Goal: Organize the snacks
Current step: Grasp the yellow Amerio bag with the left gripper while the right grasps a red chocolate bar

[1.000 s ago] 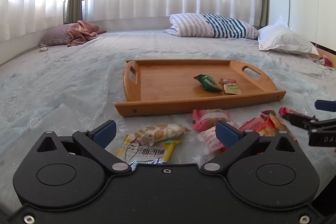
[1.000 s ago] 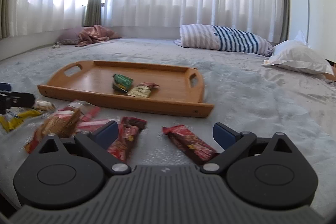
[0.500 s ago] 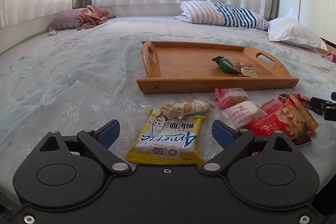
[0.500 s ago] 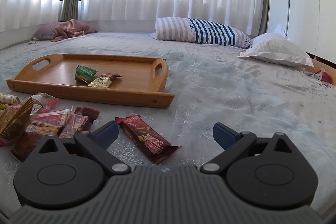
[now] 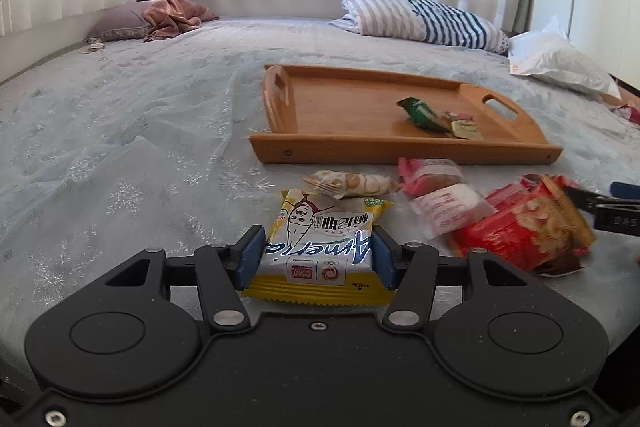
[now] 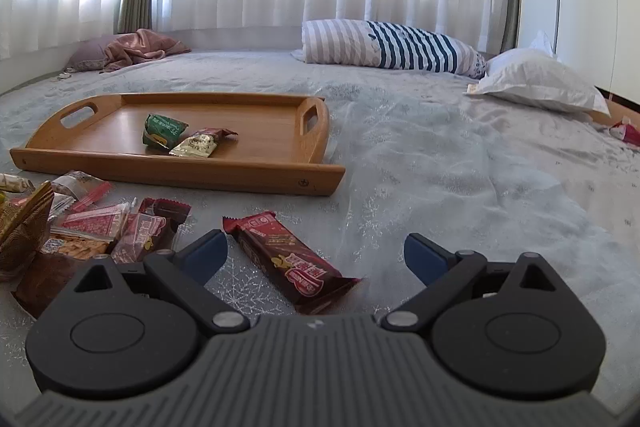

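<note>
A yellow snack packet [image 5: 320, 227] lies on the pale bedspread, and my left gripper [image 5: 317, 259] is closing on it, its blue pads touching the packet's two sides. Beyond it lie a beige cracker pack [image 5: 352, 183], pink and white packs [image 5: 448, 203] and a red bag [image 5: 524, 231]. The wooden tray [image 5: 352, 151] behind them holds a green packet [image 5: 420, 113] and a gold one [image 5: 464, 129]. My right gripper [image 6: 316, 255] stands open over a dark red bar [image 6: 288, 263], which lies between its fingers untouched. The tray [image 6: 180, 171] is at the upper left there.
A heap of red and brown snack packs [image 6: 100, 231] lies left of the right gripper. A striped pillow [image 6: 392, 45] and a white pillow [image 6: 540, 83] sit at the back right, a pink blanket [image 6: 140, 49] at the back left. Curtains close off the far side.
The left gripper's jaws have come in from wide apart onto the yellow packet's sides. The right gripper has shifted right and closer, so the dark red bar now lies between its fingers.
</note>
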Tool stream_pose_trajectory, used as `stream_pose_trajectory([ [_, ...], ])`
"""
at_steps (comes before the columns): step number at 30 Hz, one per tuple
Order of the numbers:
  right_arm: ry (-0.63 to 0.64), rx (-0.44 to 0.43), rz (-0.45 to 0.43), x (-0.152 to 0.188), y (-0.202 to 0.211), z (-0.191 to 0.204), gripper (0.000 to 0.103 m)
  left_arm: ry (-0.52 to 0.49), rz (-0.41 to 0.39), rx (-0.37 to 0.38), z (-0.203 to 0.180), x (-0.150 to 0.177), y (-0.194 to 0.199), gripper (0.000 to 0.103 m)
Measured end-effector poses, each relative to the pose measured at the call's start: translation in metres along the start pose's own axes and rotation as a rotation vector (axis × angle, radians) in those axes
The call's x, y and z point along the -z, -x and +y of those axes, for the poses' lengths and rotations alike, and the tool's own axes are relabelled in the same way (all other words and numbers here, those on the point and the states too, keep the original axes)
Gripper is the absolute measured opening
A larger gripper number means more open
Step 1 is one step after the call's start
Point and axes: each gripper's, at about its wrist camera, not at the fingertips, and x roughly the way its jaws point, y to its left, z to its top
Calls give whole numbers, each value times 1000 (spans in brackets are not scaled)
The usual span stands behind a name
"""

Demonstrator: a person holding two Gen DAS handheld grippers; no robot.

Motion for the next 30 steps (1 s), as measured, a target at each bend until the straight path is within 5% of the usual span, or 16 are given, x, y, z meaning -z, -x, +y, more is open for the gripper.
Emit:
stream_pose_trajectory([
  [14, 22, -28, 15, 2, -3, 1, 95, -42, -10, 68, -14, 0, 16, 64],
  [20, 38, -52, 7, 4, 2, 5, 73, 14, 52, 62, -5, 3, 1, 61],
  [24, -17, -55, 8, 0, 9, 5, 34, 5, 84, 107, -6, 0, 3, 53],
  [30, 24, -93, 3, -2, 19, 20, 30, 47, 89, 143, -8, -3, 7, 54],
])
